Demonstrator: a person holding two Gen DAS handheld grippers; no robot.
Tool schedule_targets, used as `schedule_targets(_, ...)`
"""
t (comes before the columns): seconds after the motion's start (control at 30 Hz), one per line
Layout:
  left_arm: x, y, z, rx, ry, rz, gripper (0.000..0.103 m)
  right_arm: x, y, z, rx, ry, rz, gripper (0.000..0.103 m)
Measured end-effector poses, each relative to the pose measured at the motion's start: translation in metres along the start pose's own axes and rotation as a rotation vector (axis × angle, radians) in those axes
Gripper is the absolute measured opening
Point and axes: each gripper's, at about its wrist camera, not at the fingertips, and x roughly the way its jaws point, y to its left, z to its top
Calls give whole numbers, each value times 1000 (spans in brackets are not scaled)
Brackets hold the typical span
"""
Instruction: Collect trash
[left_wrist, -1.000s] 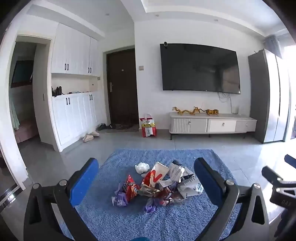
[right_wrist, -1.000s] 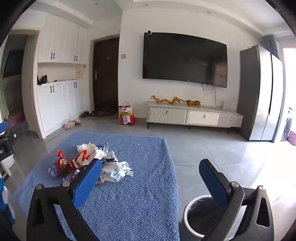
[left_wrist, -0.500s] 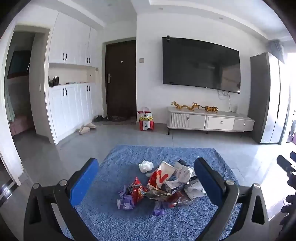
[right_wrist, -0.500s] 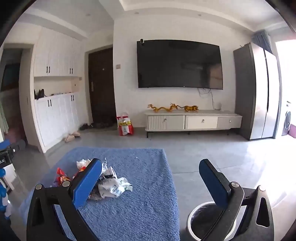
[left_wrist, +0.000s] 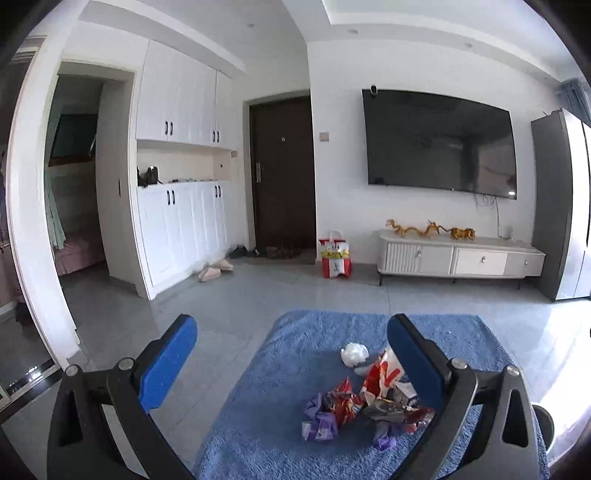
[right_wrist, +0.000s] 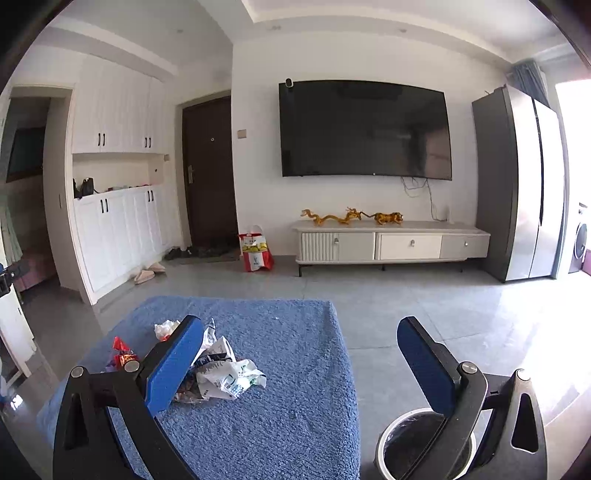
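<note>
A blue rug (left_wrist: 280, 406) fills the lower middle of the left wrist view and the lower left of the right wrist view, lying on a grey tiled floor (right_wrist: 424, 314). A wall-mounted television (right_wrist: 365, 129) sits in the upper centre, with a low white cabinet (right_wrist: 391, 245) beneath it.

The pile of trash (left_wrist: 365, 402) lies on the rug: crumpled red, purple and white wrappers bunched together, in the lower right of the left wrist view and the lower left of the right wrist view. A white crumpled wad (left_wrist: 354, 353) sits just beside the pile, toward the far edge.

A round bin (right_wrist: 417, 446) with a white rim and dark liner stands on the floor just beside the rug, at the bottom right of the right wrist view.

The left tongs (left_wrist: 291, 363) are spread wide and hold nothing, hanging above the rug near the pile. The right tongs (right_wrist: 301, 363) are likewise wide and empty, the pile behind one finger, the bin behind the other.
</note>
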Motion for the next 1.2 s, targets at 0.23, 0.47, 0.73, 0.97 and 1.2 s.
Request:
schedule_targets(0.23, 9, -29, -2, 31, 56, -10, 103, 9, -11, -9, 14, 40, 19, 103)
schedule_targets(0.47, 19, -65, -4, 60, 107, 2, 103, 20, -25, -19, 6, 66, 10, 103)
schedule_targets(0.73, 18, -95, -5, 92, 110, -13, 103, 24, -40, -15, -5, 89, 18, 103)
schedule_targets(0.97, 23, -92, -12, 75, 128, -73, 103, 14, -34, -7, -31, 78, -5, 103)
schedule_targets(1.2, 31, -43, -25, 31, 143, -95, 103, 9, -11, -2, -46, 83, -10, 103)
